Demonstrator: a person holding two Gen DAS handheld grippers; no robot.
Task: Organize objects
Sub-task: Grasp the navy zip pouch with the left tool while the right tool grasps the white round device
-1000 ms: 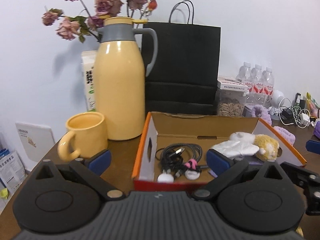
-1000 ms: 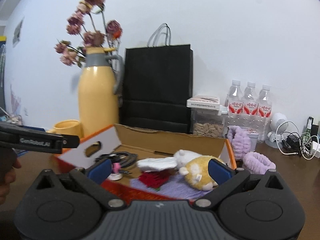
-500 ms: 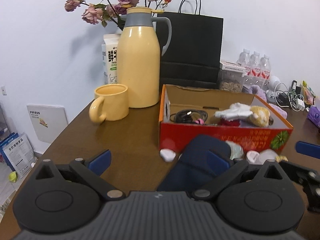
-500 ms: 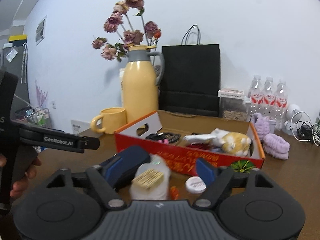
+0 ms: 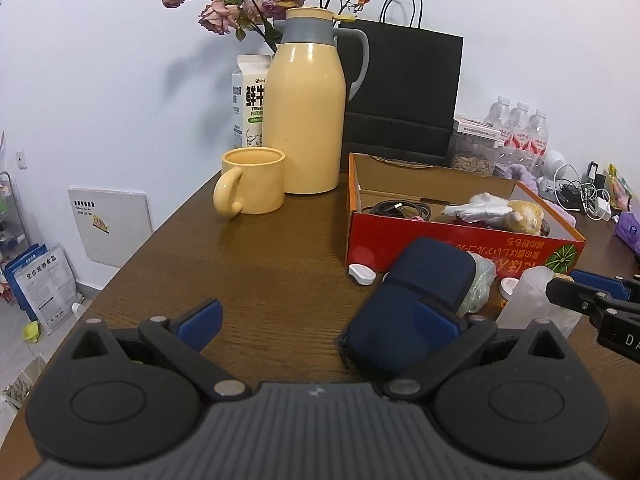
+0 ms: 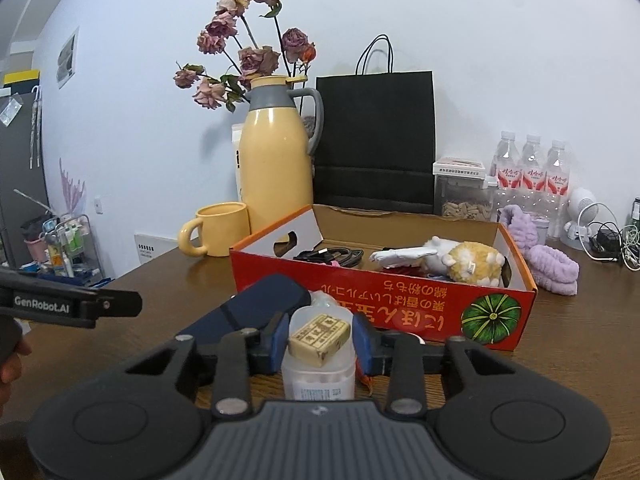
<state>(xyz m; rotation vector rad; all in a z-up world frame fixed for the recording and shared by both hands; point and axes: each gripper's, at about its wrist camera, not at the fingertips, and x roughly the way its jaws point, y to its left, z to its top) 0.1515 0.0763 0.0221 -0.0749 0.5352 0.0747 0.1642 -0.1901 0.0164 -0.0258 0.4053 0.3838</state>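
My right gripper (image 6: 320,338) is closing, and its blue pads touch both sides of a translucent toothpick jar (image 6: 320,364) with a tan label on its lid. The jar stands on the table just in front of the red cardboard box (image 6: 360,292). A navy zip pouch (image 5: 416,300) lies left of the jar, also before the box (image 5: 440,248). My left gripper (image 5: 320,316) is open, with its right finger over the pouch's near end and only bare table between its fingers. Cables (image 6: 332,256) and a plush toy (image 6: 468,260) lie inside the box.
A yellow jug (image 5: 304,120) and yellow mug (image 5: 252,180) stand left of the box, a black paper bag (image 5: 404,92) behind it. A small white case (image 5: 362,274) lies by the box front. Purple bands (image 6: 552,268), bottles (image 6: 532,172) and chargers are at the right. The table's left edge (image 5: 132,256) is close.
Both grippers drew back from over the box to the table in front of it. The right jaws closed in from wide open onto the toothpick jar. The left jaws stayed open.
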